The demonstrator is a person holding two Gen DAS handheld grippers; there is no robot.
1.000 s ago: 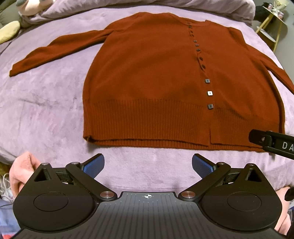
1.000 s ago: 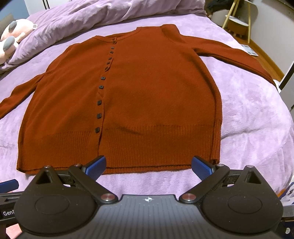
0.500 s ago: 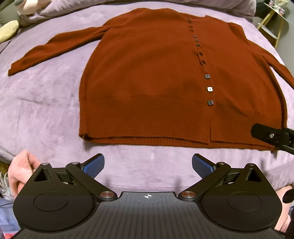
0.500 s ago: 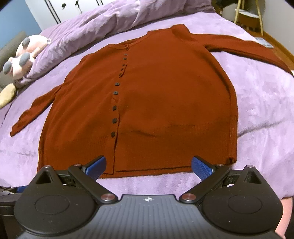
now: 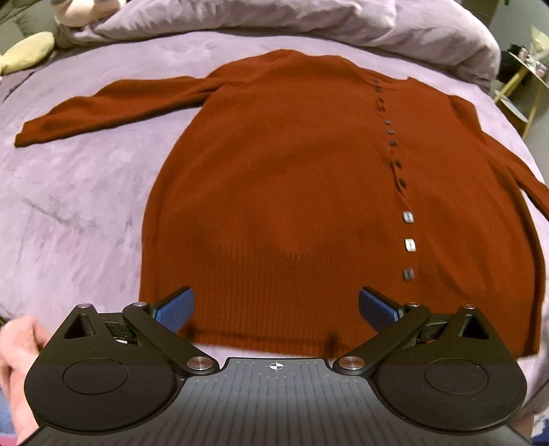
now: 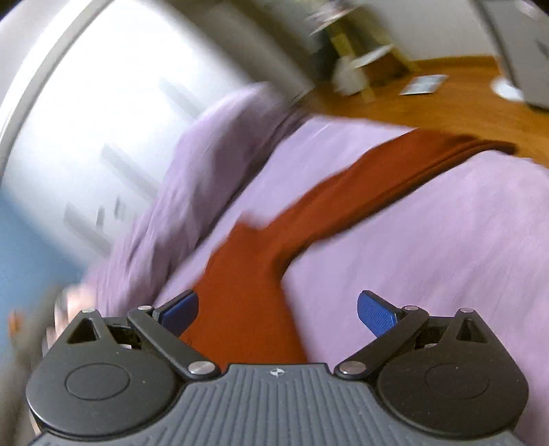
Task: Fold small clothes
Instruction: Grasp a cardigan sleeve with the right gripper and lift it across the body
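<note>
Left wrist view: one rust-red knitted cardigan (image 5: pixel 291 192) lies flat and face up on a lilac plush bedspread (image 5: pixel 79 206). It has a ribbed hem band, a rounded neckline and a single column of small square dark buttons (image 5: pixel 408 244) running down right of centre; about ten can be counted, though the upper ones are too small to be sure. Two sleeves show: one stretched out to the left (image 5: pixel 103 109), the other sloping off the right edge. One bunched lilac duvet (image 5: pixel 308 24) lies beyond the collar, with one pale yellow cushion (image 5: pixel 27 51) at the far left.

The left gripper (image 5: pixel 276 308) has its two blue textured pads spread wide apart, holding nothing. The cardigan's hem sits just in front of and between them, its lower edge passing under the black gripper body. A hand (image 5: pixel 17 360) shows at the lower left edge.

Right wrist view: badly motion-blurred. The right gripper (image 6: pixel 278 310) also has its blue pads wide apart and empty. The cardigan's side and one sleeve (image 6: pixel 394 178) run from between the jaws, nearer the left pad, up to the right across the bedspread. Wooden floor (image 6: pixel 446 92) lies beyond the bed.
</note>
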